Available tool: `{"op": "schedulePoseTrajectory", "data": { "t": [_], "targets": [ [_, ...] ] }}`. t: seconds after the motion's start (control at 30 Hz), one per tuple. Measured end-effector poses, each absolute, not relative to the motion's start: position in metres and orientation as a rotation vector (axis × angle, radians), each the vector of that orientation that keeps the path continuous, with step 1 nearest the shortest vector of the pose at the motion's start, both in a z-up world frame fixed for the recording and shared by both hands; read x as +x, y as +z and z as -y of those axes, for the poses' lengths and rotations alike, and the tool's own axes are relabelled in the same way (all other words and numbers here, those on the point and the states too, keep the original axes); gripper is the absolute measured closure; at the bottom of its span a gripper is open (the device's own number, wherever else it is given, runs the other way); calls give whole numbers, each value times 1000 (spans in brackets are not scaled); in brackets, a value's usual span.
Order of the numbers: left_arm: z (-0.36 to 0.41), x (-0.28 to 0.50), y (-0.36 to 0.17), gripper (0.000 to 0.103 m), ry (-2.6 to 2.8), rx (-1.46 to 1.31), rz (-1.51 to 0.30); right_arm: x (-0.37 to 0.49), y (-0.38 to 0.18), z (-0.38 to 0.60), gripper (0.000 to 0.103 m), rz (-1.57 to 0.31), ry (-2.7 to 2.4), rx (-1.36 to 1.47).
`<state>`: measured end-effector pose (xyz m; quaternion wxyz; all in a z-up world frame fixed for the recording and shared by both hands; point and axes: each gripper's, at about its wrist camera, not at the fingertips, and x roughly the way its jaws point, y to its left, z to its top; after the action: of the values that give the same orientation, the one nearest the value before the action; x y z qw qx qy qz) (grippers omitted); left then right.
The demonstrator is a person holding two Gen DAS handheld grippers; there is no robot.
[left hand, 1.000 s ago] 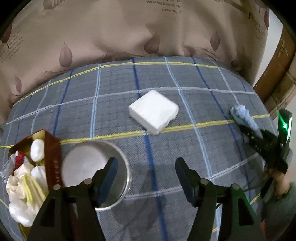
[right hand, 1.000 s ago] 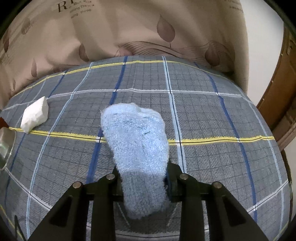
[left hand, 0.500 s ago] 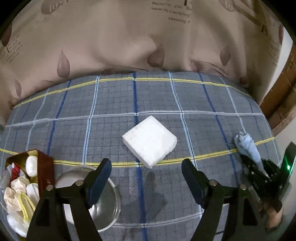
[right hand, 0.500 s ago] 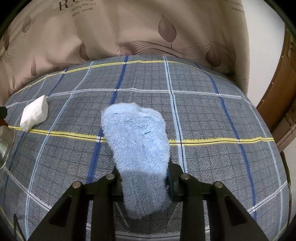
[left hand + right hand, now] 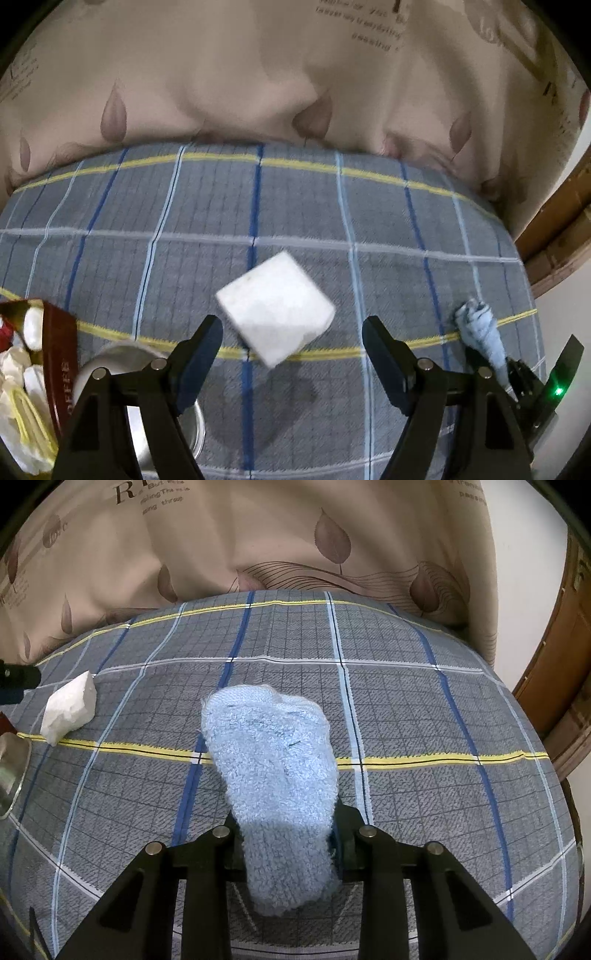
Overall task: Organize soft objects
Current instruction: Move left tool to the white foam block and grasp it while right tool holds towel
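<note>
A white foam block lies on the plaid cloth, just ahead of my open, empty left gripper, whose fingers stand wide on either side of it. The block also shows at the far left of the right wrist view. My right gripper is shut on a light blue fluffy sock, which sticks forward over the cloth. The sock also shows at the right of the left wrist view, held in the right gripper.
A red box with white soft items stands at the left edge. A round metal tin sits beside it, partly behind my left finger. A beige leaf-print curtain hangs behind the table. A wooden door frame stands at the right.
My left gripper has moved forward toward the white block, which now sits lower and closer between the fingers. The right gripper has held still with the sock.
</note>
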<state>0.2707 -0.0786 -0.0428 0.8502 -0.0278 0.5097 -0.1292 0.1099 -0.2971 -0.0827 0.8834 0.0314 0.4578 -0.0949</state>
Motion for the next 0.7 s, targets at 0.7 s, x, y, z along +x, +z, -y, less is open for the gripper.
{"op": "schedulePoseTrajectory", "data": {
  "t": [0.7],
  "targets": [
    [81, 299, -72, 22, -176, -229, -1203, 110, -83, 298, 73, -954, -181, 78]
  ]
}}
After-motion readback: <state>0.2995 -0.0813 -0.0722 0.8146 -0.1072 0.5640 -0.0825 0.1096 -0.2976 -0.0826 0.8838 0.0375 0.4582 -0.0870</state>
